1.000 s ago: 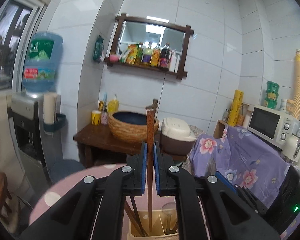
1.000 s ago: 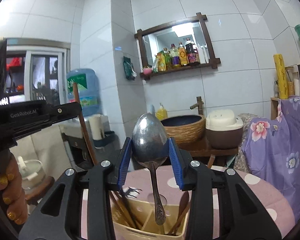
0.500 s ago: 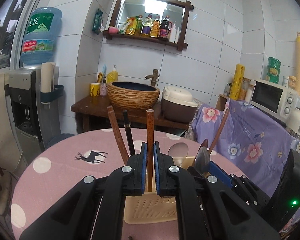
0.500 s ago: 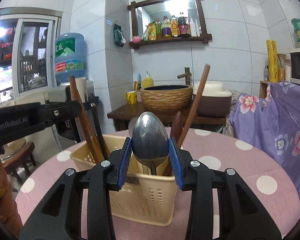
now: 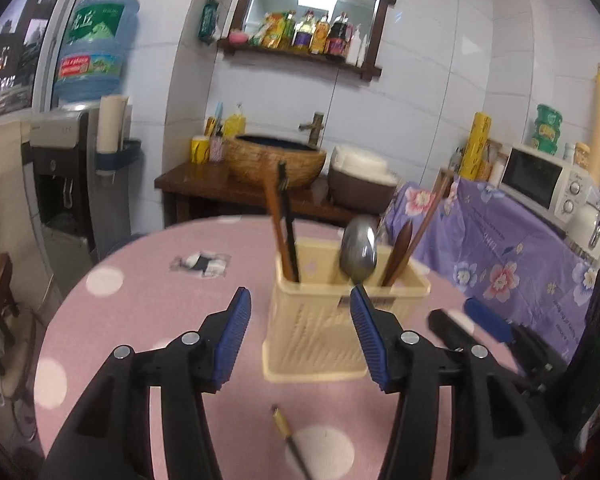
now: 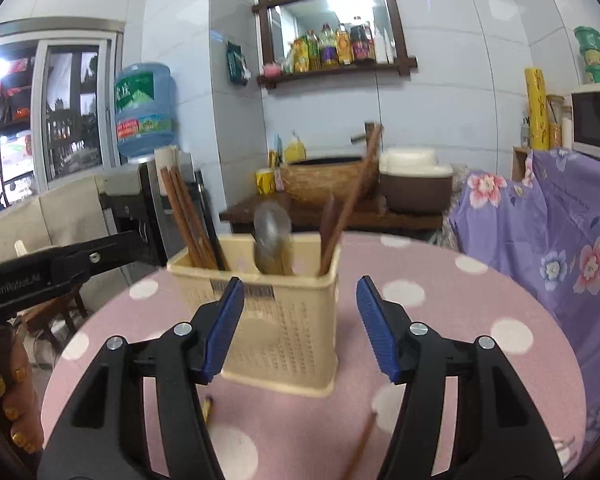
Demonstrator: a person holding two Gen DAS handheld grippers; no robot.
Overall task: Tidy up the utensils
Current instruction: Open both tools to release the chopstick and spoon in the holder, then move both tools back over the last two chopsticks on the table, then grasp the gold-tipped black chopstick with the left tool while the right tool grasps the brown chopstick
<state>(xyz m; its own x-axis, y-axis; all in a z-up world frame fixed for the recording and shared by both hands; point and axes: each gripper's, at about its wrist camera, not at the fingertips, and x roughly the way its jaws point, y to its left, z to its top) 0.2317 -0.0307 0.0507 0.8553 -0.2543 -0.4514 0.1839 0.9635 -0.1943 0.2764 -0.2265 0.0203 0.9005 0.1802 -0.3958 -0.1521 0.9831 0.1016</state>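
A cream plastic utensil holder (image 5: 340,320) (image 6: 284,312) stands on the pink dotted table (image 5: 140,304). It holds brown and black chopsticks (image 5: 282,220) (image 6: 188,220) on its left, a metal spoon (image 5: 358,254) (image 6: 272,236) in the middle, and a wooden spoon (image 5: 398,252) with another chopstick (image 6: 352,196) on its right. My left gripper (image 5: 298,320) is open and empty, just in front of the holder. My right gripper (image 6: 300,312) is open and empty, also in front of it. A loose chopstick (image 5: 294,444) (image 6: 360,444) lies on the table near me.
A second chopstick end (image 6: 207,408) lies below the holder. The right gripper's body (image 5: 480,328) shows at the right of the left view; the left gripper's body (image 6: 60,268) crosses the right view. A purple flowered cloth (image 5: 508,256) covers furniture at the right.
Both grippers have opened and drawn back and down from the holder. The brown chopstick left the left gripper and the metal spoon left the right one; both now stand in the holder.
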